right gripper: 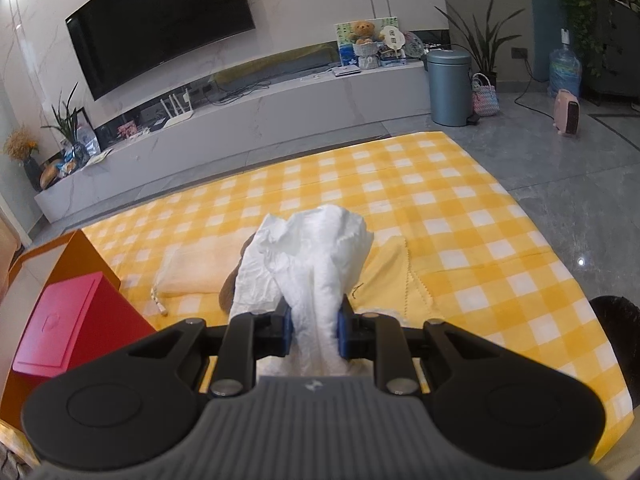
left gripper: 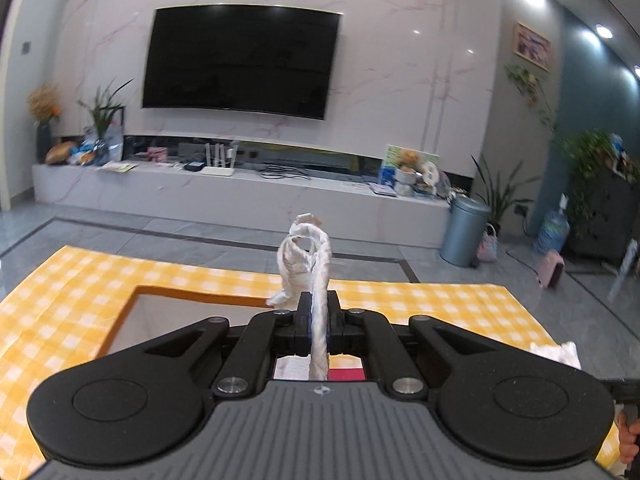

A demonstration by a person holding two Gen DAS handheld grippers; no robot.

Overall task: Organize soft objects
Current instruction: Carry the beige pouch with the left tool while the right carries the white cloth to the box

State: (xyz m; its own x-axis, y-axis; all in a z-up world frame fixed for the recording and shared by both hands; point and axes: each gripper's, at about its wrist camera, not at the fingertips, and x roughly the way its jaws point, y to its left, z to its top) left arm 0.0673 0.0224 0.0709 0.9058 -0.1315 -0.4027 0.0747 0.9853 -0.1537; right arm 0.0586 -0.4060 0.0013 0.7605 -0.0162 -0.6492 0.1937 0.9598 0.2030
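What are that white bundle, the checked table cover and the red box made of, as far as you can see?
White bundle, pinched in the right gripper: probably thin soft cloth or non-woven fabric, matte, crumpled into loose folds.
Checked cover: looks like woven cloth, matte, with slight creases.
Red box: seems rigid, card or plastic, with smooth flat faces and sharp edges.

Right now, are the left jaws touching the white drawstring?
Touching. The left wrist view shows the left gripper closed on the white drawstring, both jaws pressing its sides with no gap.
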